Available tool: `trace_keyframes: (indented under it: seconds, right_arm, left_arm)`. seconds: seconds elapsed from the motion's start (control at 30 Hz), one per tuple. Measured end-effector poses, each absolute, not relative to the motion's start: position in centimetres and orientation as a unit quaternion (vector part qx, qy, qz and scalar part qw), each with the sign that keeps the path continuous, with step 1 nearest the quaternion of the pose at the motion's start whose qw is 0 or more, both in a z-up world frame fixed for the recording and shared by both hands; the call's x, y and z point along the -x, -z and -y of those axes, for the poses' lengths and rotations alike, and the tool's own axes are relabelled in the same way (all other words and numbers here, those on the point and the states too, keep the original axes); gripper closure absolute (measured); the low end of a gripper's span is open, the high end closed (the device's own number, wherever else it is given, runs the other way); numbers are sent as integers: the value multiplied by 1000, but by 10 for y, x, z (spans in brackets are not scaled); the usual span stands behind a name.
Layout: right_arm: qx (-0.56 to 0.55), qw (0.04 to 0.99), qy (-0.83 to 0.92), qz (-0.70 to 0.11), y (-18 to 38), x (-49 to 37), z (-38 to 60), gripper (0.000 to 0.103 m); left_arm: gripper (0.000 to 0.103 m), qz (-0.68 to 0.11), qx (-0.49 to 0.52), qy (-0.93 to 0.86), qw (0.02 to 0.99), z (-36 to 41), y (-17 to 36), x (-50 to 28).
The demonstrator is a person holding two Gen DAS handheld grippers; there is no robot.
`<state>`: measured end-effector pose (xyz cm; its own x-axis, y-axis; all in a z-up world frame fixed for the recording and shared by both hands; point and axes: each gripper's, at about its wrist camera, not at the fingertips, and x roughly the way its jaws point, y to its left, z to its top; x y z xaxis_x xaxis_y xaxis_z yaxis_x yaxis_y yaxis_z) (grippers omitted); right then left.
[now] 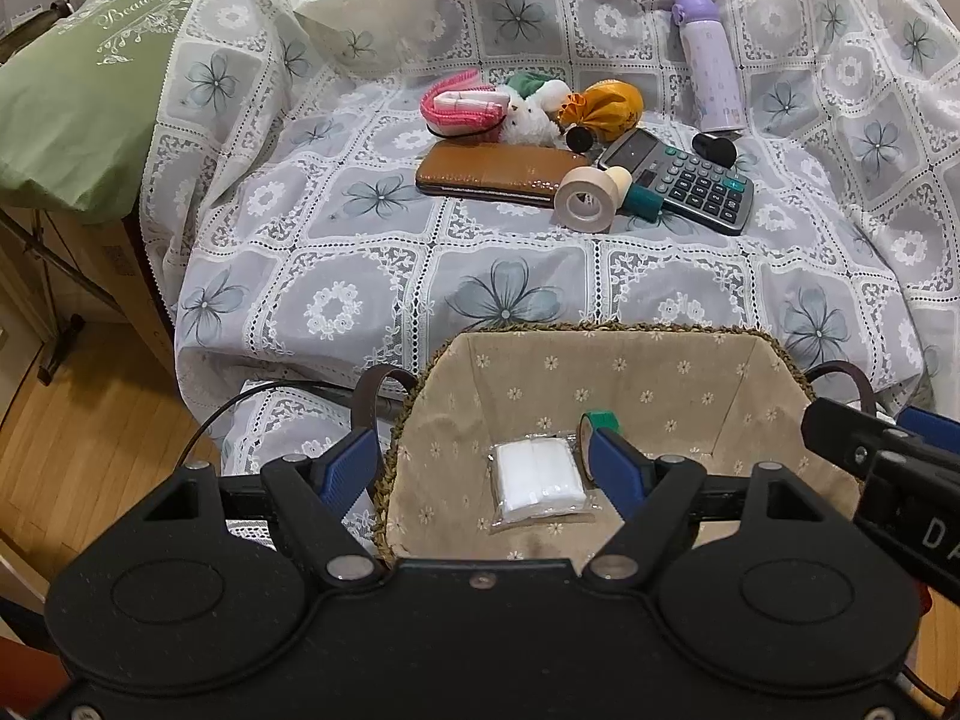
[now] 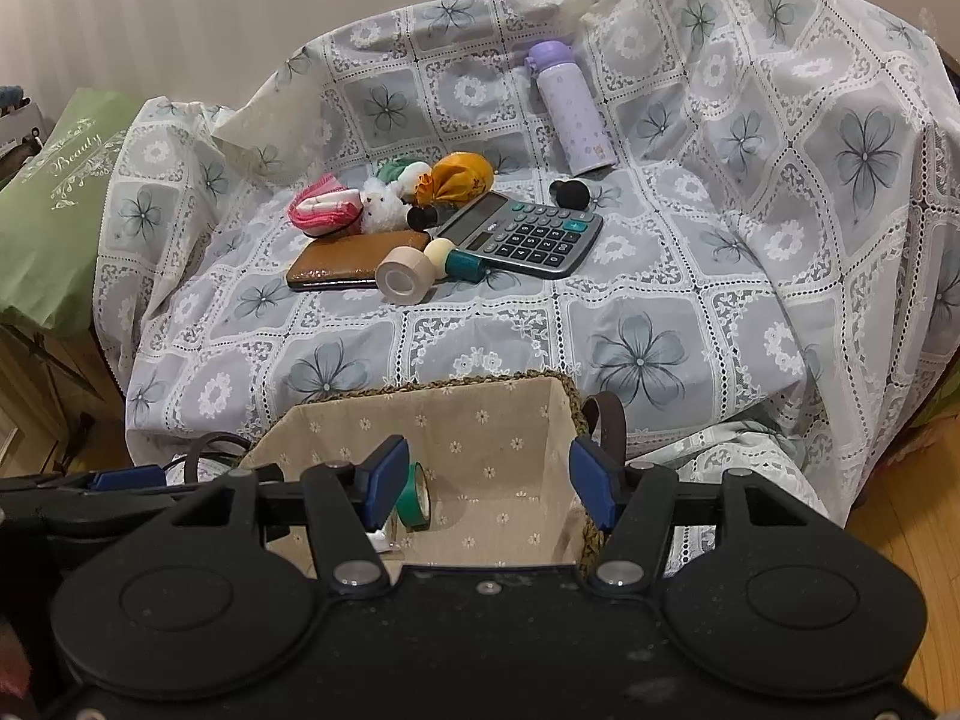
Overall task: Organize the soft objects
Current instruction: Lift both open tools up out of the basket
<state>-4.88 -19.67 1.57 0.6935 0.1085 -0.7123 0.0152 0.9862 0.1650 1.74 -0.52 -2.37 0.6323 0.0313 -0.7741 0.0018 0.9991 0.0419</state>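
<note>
Both the left gripper (image 1: 486, 465) and the right gripper (image 2: 489, 483) are held with jaws apart and empty above the lined basket (image 1: 654, 333) at the near edge, where a white packet (image 1: 537, 483) lies, while the plush toy (image 1: 531, 114) is located far off on the floral cloth (image 1: 360, 276).

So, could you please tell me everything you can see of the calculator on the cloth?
The calculator is a grey desktop model with dark keys, one teal key at a corner and a dark, blank display. It lies face up, tilted on the flowered cloth, its display end propped toward the brown wallet. A teal-handled tool rests against its near edge.
</note>
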Motion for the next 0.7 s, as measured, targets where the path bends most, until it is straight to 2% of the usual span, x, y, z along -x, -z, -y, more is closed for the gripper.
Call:
trace_keyframes:
  seconds: [0.33, 0.43, 0.7]
  right_arm:
    - [-69, 915, -29, -397, -10, 41, 193, 43]
    - [-60, 917, -28, -393, -10, 35, 192, 43]
    - [-50, 918, -26, -391, -10, 9, 196, 39]
  left_arm:
    - [27, -427, -23, -11, 904, 3, 26, -22]
    - [21, -420, -25, -18, 907, 1, 25, -28]
    - [20, -413, -44, -13, 910, -1, 23, -49]
